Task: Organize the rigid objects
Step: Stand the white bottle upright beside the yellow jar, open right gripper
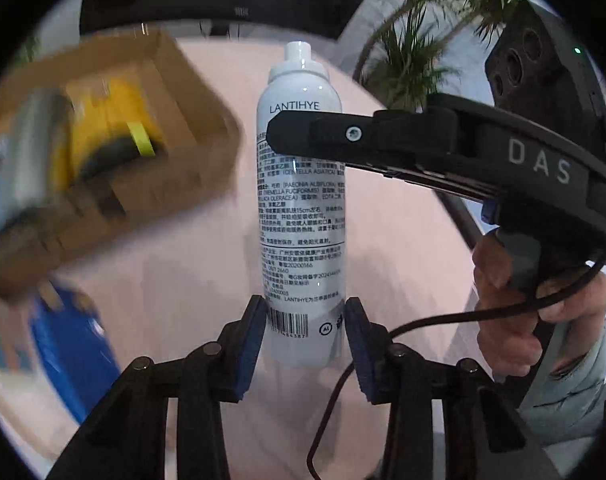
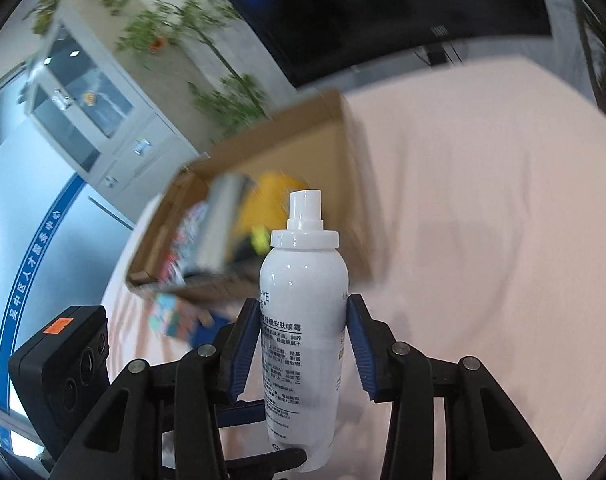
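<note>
Left wrist view shows the left gripper (image 1: 305, 322) pinching the lower end of a white spray bottle (image 1: 301, 184), its blue-padded fingers (image 1: 250, 344) pressed against both sides. Right wrist view shows the right gripper (image 2: 303, 344) clamped on the same spray bottle (image 2: 303, 300) at mid-body, nozzle pointing up. So the bottle is held above the pink-covered surface (image 2: 483, 240) by both. A cardboard box (image 1: 175, 92), blurred, sits behind on the left, holding a yellow item (image 1: 103, 120).
</note>
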`<state>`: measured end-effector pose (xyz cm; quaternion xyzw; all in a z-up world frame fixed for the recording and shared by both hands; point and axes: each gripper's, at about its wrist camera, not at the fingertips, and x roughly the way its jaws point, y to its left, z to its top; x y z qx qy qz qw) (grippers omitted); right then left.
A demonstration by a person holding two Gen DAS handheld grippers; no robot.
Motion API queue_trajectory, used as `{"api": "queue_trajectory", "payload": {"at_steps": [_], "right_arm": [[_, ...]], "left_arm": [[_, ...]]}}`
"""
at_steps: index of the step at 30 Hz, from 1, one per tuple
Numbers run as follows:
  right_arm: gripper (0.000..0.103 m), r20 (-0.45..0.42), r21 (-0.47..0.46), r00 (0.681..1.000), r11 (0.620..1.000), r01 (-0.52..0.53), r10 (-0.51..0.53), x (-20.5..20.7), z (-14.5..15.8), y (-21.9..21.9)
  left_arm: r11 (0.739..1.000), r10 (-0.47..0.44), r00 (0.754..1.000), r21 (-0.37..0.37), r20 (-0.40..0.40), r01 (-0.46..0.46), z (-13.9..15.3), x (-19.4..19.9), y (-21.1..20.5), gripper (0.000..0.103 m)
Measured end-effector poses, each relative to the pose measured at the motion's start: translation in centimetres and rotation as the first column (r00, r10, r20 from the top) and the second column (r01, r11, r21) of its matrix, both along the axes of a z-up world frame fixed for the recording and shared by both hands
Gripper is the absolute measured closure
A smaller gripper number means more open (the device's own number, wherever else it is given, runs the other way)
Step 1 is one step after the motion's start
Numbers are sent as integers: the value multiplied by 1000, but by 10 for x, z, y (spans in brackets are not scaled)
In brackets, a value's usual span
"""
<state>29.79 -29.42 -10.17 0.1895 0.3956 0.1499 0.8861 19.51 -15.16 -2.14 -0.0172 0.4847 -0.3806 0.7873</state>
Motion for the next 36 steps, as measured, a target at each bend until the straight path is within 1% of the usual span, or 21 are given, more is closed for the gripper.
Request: {"api": "queue_trajectory", "payload": {"at_steps": [3, 6, 7, 8, 9, 10, 12, 16, 19, 21, 22, 23, 24, 25, 26, 27, 28, 30, 31, 33, 36], "right_arm": [[62, 67, -7, 997, 1000, -27, 28, 24, 31, 4], [62, 122, -41, 991, 998, -57, 62, 53, 62, 11], [62, 132, -56, 989, 997, -62, 69, 62, 68, 14], [62, 140, -93, 988, 994, -59, 72, 74, 73, 18], [62, 143, -136, 987, 990, -46, 66, 82, 79, 19], [61, 135, -146, 988, 988, -49, 69, 92, 79, 19], [61, 101, -163, 993, 986, -42, 59, 113, 75, 16], [61, -70, -208, 996, 975, -77, 64, 153, 33, 14], [61, -114, -207, 991, 974, -90, 68, 167, 6, 19], [58, -112, -237, 991, 967, -93, 68, 166, 4, 22], [57, -116, -257, 991, 961, -99, 71, 166, 4, 25], [48, -123, -275, 990, 956, -104, 72, 165, 2, 26], [23, -118, -272, 989, 955, -116, 86, 160, 4, 28], [11, -98, -263, 991, 958, -114, 91, 151, 7, 28], [0, -66, -260, 994, 960, -102, 88, 143, 11, 33], [1, -18, -264, 997, 961, -83, 81, 129, 17, 36], [1, 23, -266, 996, 961, -74, 83, 110, 26, 38], [0, 75, -245, 993, 967, -66, 86, 65, 39, 41], [0, 86, -236, 990, 968, -88, 111, 47, 42, 45], [0, 103, -239, 981, 961, -139, 167, 2, 44, 60], [0, 99, -259, 969, 946, -194, 226, -59, 33, 99]], "left_arm": [[999, 44, 998, -16, 53, -43, 24, 25, 8, 65], [996, 87, 994, -34, 72, -85, 39, 53, 16, 69], [994, 100, 992, -40, 72, -97, 42, 61, 16, 92], [994, 105, 992, -45, 74, -102, 45, 71, 16, 100], [994, 102, 993, -56, 62, -98, 44, 81, 16, 100], [994, 93, 995, -56, 43, -90, 41, 94, 15, 100], [991, 131, 991, -38, 1, -131, 29, 109, 20, 100], [985, 163, 985, -56, -49, -165, 17, 118, 41, 100], [980, 186, 981, -64, -55, -190, 14, 115, 49, 99], [973, 220, 975, -58, -36, -222, 15, 103, 61, 93], [968, 248, 969, -47, -10, -248, 18, 93, 71, 81], [961, 274, 961, -39, 21, -273, 21, 92, 82, 66], [954, 298, 954, -38, 47, -296, 22, 90, 90, 59], [942, 335, 938, -41, 89, -333, 30, 76, 105, 43], [932, 361, 925, -40, 118, -359, 36, 70, 111, 26], [913, 408, 898, -40, 164, -407, 45, 58, 125, 20], [889, 454, 865, -46, 214, -455, 55, 44, 142, 19], [866, 489, 828, -41, 274, -498, 72, 22, 167, 19], [857, 501, 816, -37, 288, -513, 79, 11, 182, 19], [841, 521, 802, -17, 290, -541, 87, -9, 208, 19], [815, 532, 797, 80, 286, -573, 95, -40, 246, 19]]}}
